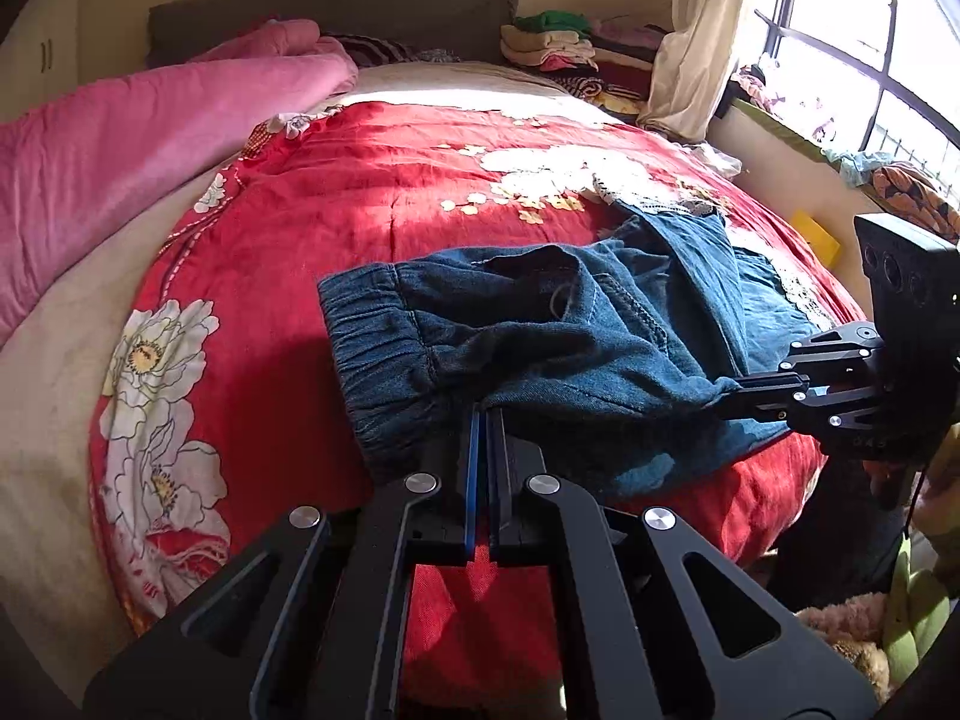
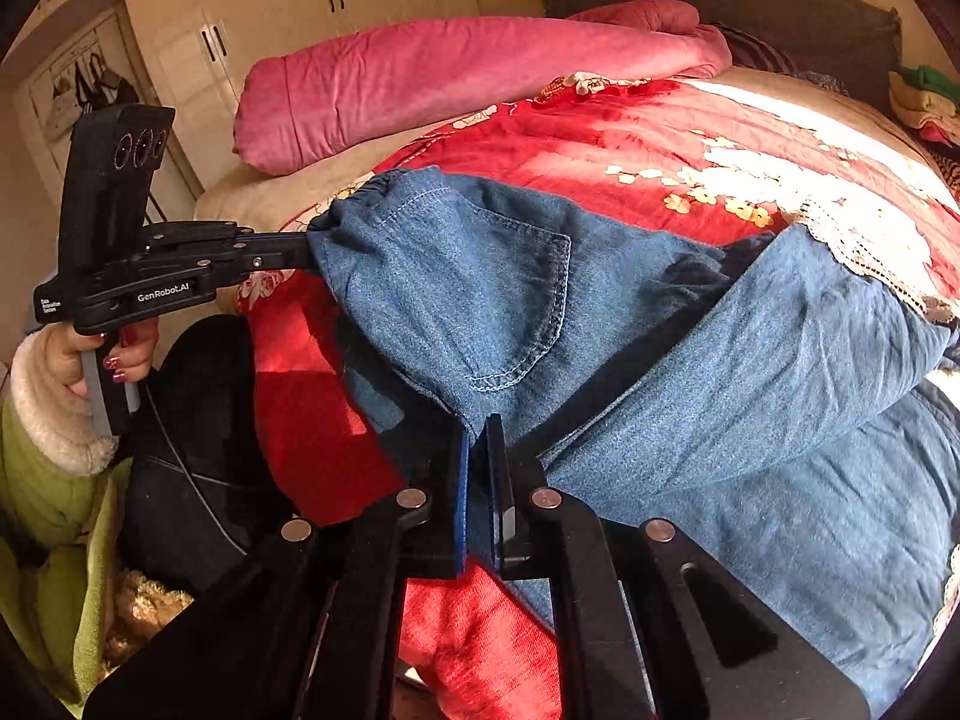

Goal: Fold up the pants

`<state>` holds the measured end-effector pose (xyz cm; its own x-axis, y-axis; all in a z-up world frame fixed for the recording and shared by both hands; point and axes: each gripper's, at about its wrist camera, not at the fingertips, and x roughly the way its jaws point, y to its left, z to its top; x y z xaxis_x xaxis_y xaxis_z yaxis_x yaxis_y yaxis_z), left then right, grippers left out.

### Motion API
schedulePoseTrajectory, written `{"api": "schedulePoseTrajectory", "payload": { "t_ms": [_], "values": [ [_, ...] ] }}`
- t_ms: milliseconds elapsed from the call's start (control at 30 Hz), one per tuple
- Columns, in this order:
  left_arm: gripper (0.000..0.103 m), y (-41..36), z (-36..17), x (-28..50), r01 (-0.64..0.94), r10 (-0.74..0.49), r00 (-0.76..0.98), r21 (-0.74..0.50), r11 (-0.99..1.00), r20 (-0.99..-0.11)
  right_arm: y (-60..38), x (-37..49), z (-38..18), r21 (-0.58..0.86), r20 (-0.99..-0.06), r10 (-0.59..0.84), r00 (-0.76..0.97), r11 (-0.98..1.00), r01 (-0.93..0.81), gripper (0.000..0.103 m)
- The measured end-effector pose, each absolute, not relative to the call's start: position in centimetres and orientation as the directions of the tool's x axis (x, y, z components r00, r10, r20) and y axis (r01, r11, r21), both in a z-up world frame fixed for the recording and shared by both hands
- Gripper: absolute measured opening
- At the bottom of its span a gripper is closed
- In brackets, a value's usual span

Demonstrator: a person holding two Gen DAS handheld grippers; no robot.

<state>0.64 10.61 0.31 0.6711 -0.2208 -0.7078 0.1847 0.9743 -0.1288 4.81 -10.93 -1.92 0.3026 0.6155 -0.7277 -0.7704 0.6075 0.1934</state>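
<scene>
- Strong daylight enters through a window (image 1: 852, 42) at the far right of the left wrist view; its panes are blown out to white.
- Sun falls in a bright band across the far part of the red quilt (image 1: 372, 180), washing out its pale flowers.
- The near side of the bed lies in deep shadow, as do folds of the denim pants (image 1: 576, 348).
- Both fisheye views bend strongly, with dark rounded corners.
- The centre is sharp; the edges soften slightly.
</scene>
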Motion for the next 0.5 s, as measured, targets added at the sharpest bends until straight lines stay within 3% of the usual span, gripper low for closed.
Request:
{"api": "schedulePoseTrajectory", "payload": {
  "t_ms": [100, 233, 500],
  "values": [
    [0.0, 10.5, 0.1, 0.4, 0.171, -0.206, 0.662, -0.122, 0.978, -0.721, -10.6, 4.5, -2.8, 0.183, -0.735, 0.607, 0.302, 0.607, -0.773, 0.005],
    [0.01, 10.8, 0.3, -0.4, 0.152, -0.194, 0.658, -0.124, 0.981, -0.727, -10.4, 4.7, -3.5, 0.194, -0.736, 0.604, 0.304, 0.619, -0.761, 0.008],
    [0.013, 12.5, 2.7, -2.6, 0.079, -0.15, 0.69, -0.133, 0.988, -0.708, -10.5, 4.3, -4.0, 0.193, -0.733, 0.602, 0.316, 0.629, -0.753, 0.008]
  ]
}}
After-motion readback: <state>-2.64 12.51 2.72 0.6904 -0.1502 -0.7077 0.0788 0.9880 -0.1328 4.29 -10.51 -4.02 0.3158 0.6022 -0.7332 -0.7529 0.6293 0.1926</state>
